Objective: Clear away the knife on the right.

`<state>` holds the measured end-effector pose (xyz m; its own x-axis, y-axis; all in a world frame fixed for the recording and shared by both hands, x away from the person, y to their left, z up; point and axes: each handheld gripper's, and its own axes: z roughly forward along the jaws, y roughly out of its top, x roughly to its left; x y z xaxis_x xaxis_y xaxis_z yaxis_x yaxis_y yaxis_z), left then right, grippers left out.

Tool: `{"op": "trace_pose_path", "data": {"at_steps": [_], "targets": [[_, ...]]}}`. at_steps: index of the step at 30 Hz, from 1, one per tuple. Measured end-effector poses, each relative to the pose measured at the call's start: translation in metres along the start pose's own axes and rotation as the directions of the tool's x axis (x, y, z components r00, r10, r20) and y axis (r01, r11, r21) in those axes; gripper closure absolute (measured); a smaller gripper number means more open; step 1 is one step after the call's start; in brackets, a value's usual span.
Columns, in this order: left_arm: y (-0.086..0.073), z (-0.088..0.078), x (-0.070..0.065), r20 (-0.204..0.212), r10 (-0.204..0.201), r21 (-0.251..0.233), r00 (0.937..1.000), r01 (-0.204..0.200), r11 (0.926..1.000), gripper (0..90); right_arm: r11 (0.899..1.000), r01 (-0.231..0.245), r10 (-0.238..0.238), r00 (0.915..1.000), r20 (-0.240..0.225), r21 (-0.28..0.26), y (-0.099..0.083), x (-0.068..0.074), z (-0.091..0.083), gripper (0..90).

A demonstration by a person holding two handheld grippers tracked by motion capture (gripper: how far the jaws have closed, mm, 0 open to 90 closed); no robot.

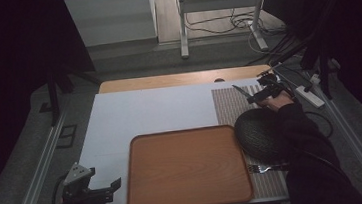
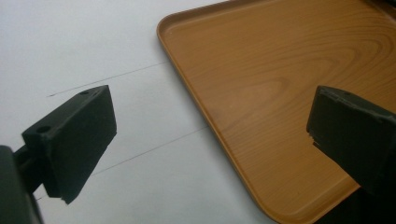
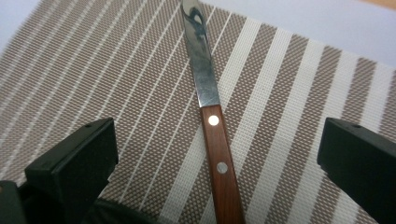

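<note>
high view: hovering at the far right of the surface [image 1: 149, 110], the right gripper [image 1: 261, 93] over the striped placemat [image 1: 230, 108], just beyond a dark round plate [image 1: 257, 134]; a fork [image 1: 265, 167] lying on the mat near the plate's close edge. resting at the near left corner, the left gripper [image 1: 108, 188], just beside the wooden tray [image 1: 188, 167], which is carrying nothing.

left gripper view: jaws standing wide apart, gripping nothing, one over the white surface, the other over the tray's corner [image 2: 280, 116].

right gripper view: jaws standing wide apart either side of a wooden-handled knife [image 3: 212, 126] lying flat on the mat, blade pointing away, handle running between them.

probably lining up to pick up the knife; next calling for lowering onto the handle, then closing squarely across its narrow width without skidding it.
</note>
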<state>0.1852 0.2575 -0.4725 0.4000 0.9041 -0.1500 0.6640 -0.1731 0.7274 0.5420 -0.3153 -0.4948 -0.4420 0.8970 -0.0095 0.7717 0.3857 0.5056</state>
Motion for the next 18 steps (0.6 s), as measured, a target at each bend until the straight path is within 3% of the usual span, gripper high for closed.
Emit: {"op": "trace_pose_path", "data": {"at_steps": [8, 10, 14, 18], "targets": [[0.0, 0.0, 0.0, 0.0, 0.002, 0.0, 1.0, -0.002, 1.0, 2.3, 0.997, 0.019, -0.021, 0.9994, 0.028, 0.073, -0.004, -0.002, 0.021, 0.0], [0.0, 0.0, 0.0, 0.0, 0.002, 0.001, 1.0, -0.002, 1.0, 2.3, 0.998, 0.013, -0.015, 0.9996, 0.024, 0.068, -0.005, -0.003, 0.022, 0.0], [0.0, 0.0, 0.0, -0.001, 0.002, 0.0, 1.0, -0.002, 1.0, 2.3, 0.999, 0.026, -0.027, 0.9995, 0.016, 0.036, -0.005, -0.005, 0.019, 13.7], [0.0, 0.0, 0.0, -0.002, 0.004, 0.001, 1.0, -0.004, 1.0, 2.3, 0.999, 0.049, -0.049, 0.9988, 0.004, 0.008, -0.004, -0.006, 0.014, 39.7]]}}
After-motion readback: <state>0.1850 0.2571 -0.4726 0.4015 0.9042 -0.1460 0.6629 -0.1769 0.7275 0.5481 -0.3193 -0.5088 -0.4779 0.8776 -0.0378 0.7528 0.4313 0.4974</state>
